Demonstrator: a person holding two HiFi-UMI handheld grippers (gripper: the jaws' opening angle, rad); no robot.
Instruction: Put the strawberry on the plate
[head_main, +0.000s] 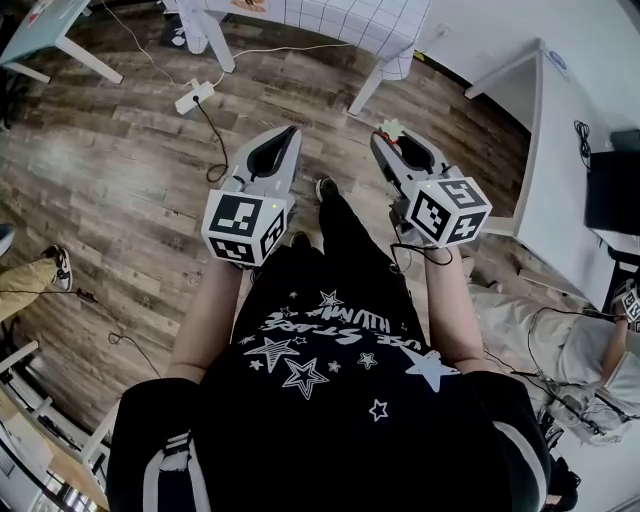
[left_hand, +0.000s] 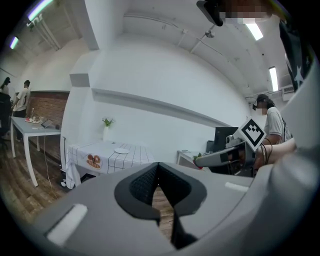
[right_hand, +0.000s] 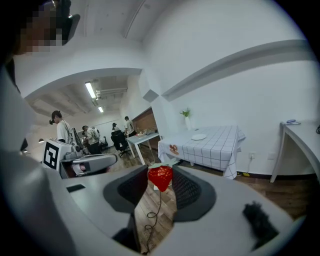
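Strawberry (right_hand: 160, 178) gripped in right claw (right_hand: 157, 174), left claw (left_hand: 158, 169) closed; plate (right_hand: 198, 136) well apart across wooden floor (right_hand: 150, 206).

The person wears a black T-shirt (head_main: 330, 420) printed with white stars and lettering, black trousers (head_main: 345, 235) and dark shoes (head_main: 326, 187). The grey left claw (head_main: 289, 134) and right claw (head_main: 386, 140) have black ribbed pads; each carries 1 cube (head_main: 245, 228) of black-and-white square markers.

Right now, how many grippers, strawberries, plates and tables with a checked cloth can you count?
grippers: 2, the left gripper and the right gripper
strawberry: 1, clamped in the right gripper
plate: 1, white
table with a checked cloth: 1, under the plate
Total: 5
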